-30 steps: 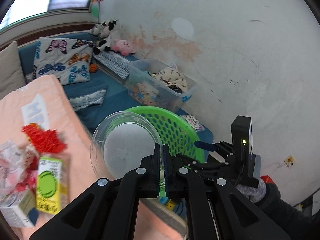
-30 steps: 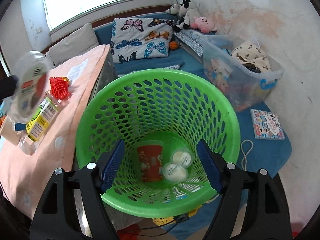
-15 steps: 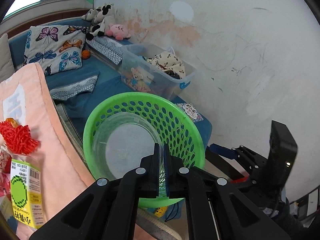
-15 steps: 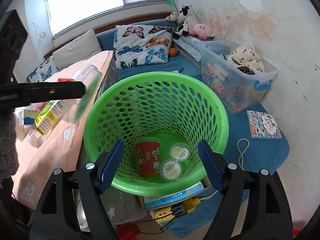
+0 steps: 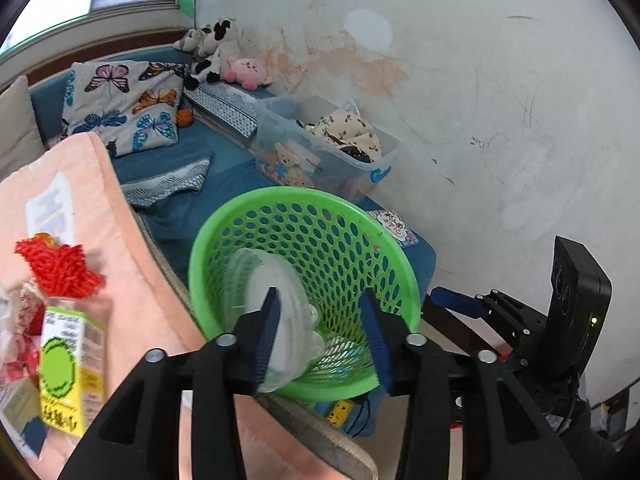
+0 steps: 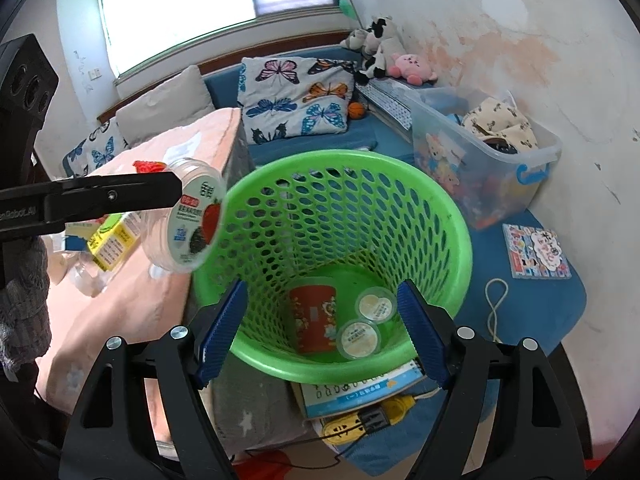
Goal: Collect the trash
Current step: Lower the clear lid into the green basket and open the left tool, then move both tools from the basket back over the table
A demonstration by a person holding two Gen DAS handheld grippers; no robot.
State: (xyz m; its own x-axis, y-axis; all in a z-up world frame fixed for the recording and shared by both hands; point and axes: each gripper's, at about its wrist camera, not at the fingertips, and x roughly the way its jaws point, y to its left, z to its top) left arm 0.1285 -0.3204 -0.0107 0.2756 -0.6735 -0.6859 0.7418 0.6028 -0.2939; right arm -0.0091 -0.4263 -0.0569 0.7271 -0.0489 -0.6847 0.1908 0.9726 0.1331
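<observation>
Left gripper (image 5: 320, 336): its jaws have just been opening and are now standing apart over the near rim of the basket; the clear cup is sitting between them, leaning against the left pad, and the right pad is not touching it.
Clear cup (image 6: 192, 216): a transparent plastic container with a printed strawberry lid, tilting on its side at the left edge of the basket, level with the rim; in the left wrist view (image 5: 272, 312) it is blurring, partly inside the basket mouth.
Right gripper (image 6: 320, 332): its jaws are standing wide apart with nothing between the pads, hanging in front of the basket.
Green basket (image 6: 452, 216): a perforated plastic bin standing upright beside the pink blanket.
Inside the basket: 1 red cup (image 6: 314, 320) is lying on the bottom, with 2 small round lidded tubs (image 6: 366, 322) just beside it.
Pink blanket (image 5: 100, 208): a yellow-green carton (image 5: 64, 364) and a red mesh net (image 5: 56, 268) are lying on it, well apart from the basket.
Storage bin (image 6: 480, 172): a clear box holding clothes is sitting behind the basket, near the wall.
</observation>
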